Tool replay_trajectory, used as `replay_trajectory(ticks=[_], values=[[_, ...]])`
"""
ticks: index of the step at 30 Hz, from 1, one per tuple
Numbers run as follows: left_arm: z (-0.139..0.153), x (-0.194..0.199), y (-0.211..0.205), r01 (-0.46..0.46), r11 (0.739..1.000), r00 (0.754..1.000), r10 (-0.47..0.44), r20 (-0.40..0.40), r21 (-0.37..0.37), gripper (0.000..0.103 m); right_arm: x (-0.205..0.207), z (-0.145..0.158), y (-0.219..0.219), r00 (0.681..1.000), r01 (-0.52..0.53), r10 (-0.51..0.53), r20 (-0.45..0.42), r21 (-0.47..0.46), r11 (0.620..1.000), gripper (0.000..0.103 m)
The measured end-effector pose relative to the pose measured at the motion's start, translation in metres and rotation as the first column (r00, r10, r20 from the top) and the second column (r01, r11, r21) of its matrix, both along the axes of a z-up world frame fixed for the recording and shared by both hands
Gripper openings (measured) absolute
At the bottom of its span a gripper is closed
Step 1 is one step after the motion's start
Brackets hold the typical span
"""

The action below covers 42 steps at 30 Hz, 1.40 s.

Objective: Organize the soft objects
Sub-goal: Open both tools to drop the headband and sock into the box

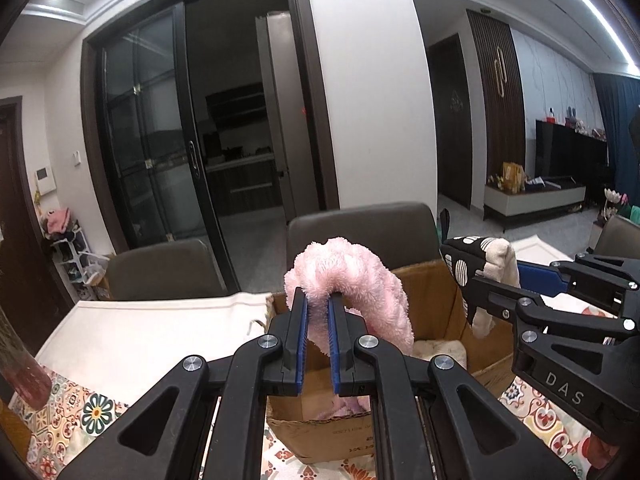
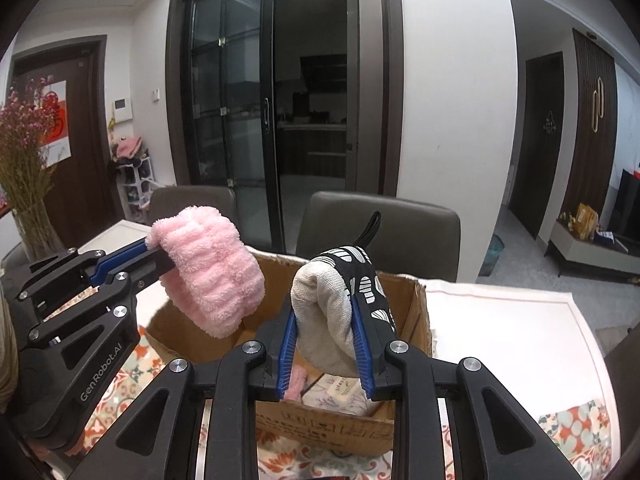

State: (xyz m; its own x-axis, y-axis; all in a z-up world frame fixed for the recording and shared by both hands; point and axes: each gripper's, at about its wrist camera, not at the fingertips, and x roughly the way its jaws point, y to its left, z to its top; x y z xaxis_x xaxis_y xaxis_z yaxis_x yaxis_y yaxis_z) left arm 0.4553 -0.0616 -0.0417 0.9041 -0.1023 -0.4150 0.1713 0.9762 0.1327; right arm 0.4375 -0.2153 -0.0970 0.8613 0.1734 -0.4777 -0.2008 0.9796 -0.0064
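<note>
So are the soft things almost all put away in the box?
Partly. Some soft things already lie inside the cardboard box. Two more are in hand: the left claw is shut on a pink fluffy cloth, and the right claw is shut on a black-and-beige oven mitt, both above the open box. Left: dropping those two in. Whether more waits elsewhere can't be seen.

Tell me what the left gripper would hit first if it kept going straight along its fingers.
Most likely the far wall of the cardboard box. The left gripper, shut on the pink fluffy cloth, points slightly down over the open box; depth is unclear, so it might pass over the rim toward the chair back.
</note>
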Motion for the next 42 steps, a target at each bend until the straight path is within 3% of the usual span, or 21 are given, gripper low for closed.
replay_trajectory(ticks=[6,8,10,12,21,42], values=[[-0.017,0.014,-0.003,0.008,1.0,0.998,-0.008,-0.058,-0.003,0.012,0.014,-0.011,-0.007,0.999,0.009,-0.008,-0.048,0.013,1.0,0.03],[-0.019,0.018,-0.002,0.012,1.0,0.997,-0.013,-0.078,-0.01,0.016,0.017,-0.014,-0.008,0.998,0.01,-0.009,-0.062,0.016,1.0,0.036],[-0.023,0.018,-0.004,0.015,1.0,0.996,-0.016,-0.085,-0.009,0.025,0.019,-0.014,-0.009,0.998,0.013,-0.012,-0.064,0.018,1.0,0.051],[-0.023,0.018,-0.005,0.014,1.0,0.996,-0.015,-0.084,-0.005,0.032,0.017,-0.014,-0.011,0.998,0.024,-0.023,-0.054,0.012,1.0,0.055],[-0.011,0.0,-0.003,0.0,1.0,0.999,0.0,-0.043,0.005,0.041,0.0,-0.003,-0.016,0.997,0.064,-0.063,-0.038,0.022,0.998,0.055],[0.03,-0.067,0.013,-0.014,1.0,1.0,0.015,0.011,-0.025,0.045,-0.065,0.034,-0.019,0.995,0.098,-0.1,0.029,0.052,0.994,0.055]])
